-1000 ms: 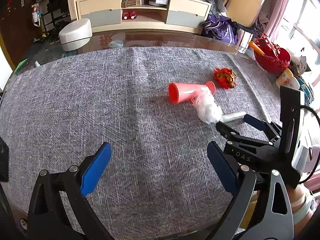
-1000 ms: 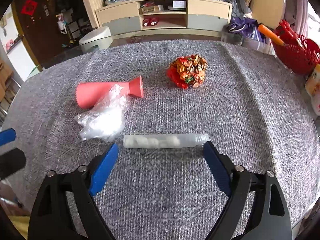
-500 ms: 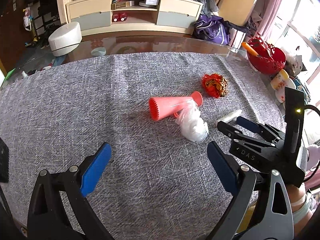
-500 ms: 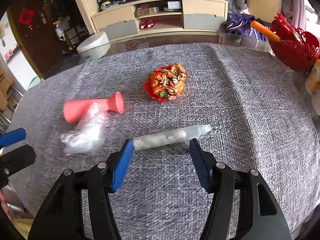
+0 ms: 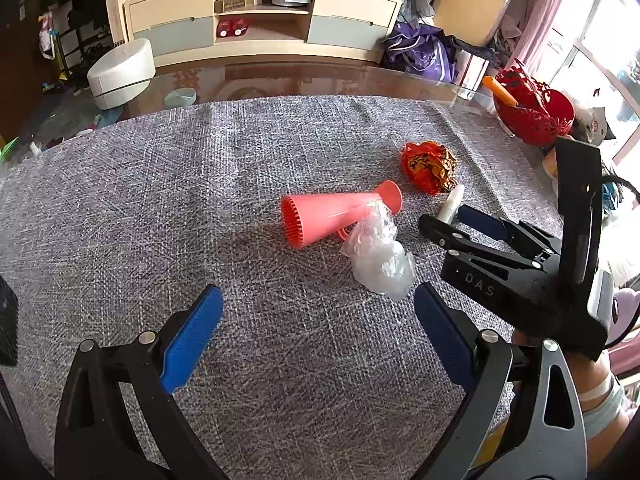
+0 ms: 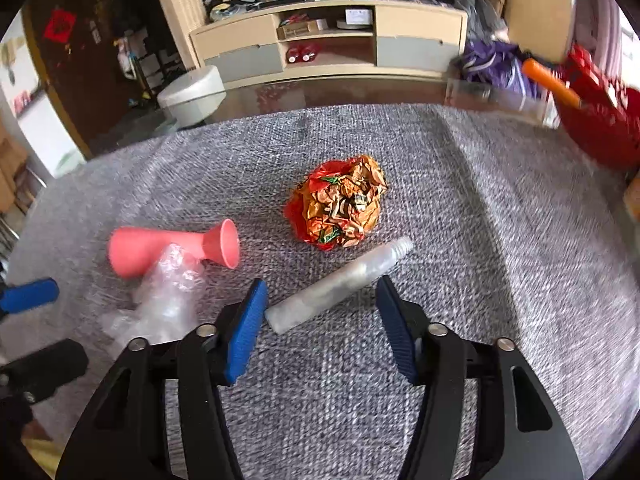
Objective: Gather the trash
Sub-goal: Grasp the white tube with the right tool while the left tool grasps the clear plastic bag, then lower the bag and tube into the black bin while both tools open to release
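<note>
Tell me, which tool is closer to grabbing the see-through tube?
The right tool. The clear tube lies between its blue fingers, which have just been closing without touching it. The left tool is wide open over bare cloth, nearer the crumpled plastic bag.

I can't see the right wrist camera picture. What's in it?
The right gripper has been closing around a clear plastic tube on a grey cloth. Crumpled red-and-gold wrapper lies beyond.

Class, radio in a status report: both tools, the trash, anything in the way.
Left tool open, empty. Right tool closing around clear tube, pads not yet touching. Crumpled wrapper, plastic bag, pink funnel on cloth. Path clear.
</note>
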### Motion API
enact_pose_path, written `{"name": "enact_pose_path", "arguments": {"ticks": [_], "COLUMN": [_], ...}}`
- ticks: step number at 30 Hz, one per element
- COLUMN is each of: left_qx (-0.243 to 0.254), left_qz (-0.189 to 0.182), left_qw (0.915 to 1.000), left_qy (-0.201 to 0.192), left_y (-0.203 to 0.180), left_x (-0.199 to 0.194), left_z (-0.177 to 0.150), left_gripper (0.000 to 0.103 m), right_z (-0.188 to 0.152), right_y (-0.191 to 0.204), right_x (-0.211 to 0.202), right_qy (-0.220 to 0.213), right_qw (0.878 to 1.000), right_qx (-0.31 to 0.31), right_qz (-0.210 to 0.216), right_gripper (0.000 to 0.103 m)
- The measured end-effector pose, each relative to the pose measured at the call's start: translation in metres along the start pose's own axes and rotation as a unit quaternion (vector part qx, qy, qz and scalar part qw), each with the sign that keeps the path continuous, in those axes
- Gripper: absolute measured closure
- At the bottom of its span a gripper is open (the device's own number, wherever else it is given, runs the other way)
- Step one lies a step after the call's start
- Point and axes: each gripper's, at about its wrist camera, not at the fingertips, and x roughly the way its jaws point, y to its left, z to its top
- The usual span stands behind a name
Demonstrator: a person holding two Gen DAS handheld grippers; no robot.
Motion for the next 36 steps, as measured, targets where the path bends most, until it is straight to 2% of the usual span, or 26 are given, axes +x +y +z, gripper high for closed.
{"name": "enact_pose_path", "arguments": {"ticks": [4,7,11,15,18,21,27,36], "left_qx": [0.002,0.005,0.015,0.021,0.024,0.031,0.04,0.039], "left_qz": [-0.003,-0.014,-0.021,-0.025,-0.029,-0.028,-0.026,-0.025], "left_qw": [1.0,0.9999,0.9996,0.9993,0.9988,0.9988,0.9985,0.9985], "left_qy": [0.003,0.007,0.011,0.019,0.031,0.027,0.026,0.029], "left_y": [-0.003,-0.01,-0.021,-0.03,-0.035,-0.037,-0.041,-0.043], "left_x": [0.006,0.013,0.023,0.035,0.046,0.044,0.019,-0.03], "left_z": [0.002,0.004,0.006,0.011,0.011,0.008,-0.014,-0.087], "left_gripper": [0.013,0.018,0.026,0.043,0.073,0.08,0.085,0.086], "right_z": [0.002,0.001,-0.002,-0.004,-0.008,-0.016,-0.041,-0.087], "right_y": [-0.01,-0.021,-0.031,-0.037,-0.043,-0.047,-0.038,-0.013], "right_x": [-0.003,-0.005,-0.009,-0.012,-0.016,-0.022,-0.044,-0.098], "right_qy": [0.003,0.01,0.017,0.029,0.039,0.047,0.056,0.053], "right_qw": [1.0,1.0,0.999,0.998,0.996,0.995,0.993,0.992], "right_qx": [0.0,0.008,0.017,0.033,0.051,0.06,0.059,0.046], "right_qz": [-0.001,0.013,0.023,0.046,0.064,0.07,0.081,0.107], "right_gripper": [0.079,0.086,0.088,0.088,0.088,0.088,0.088,0.088]}}
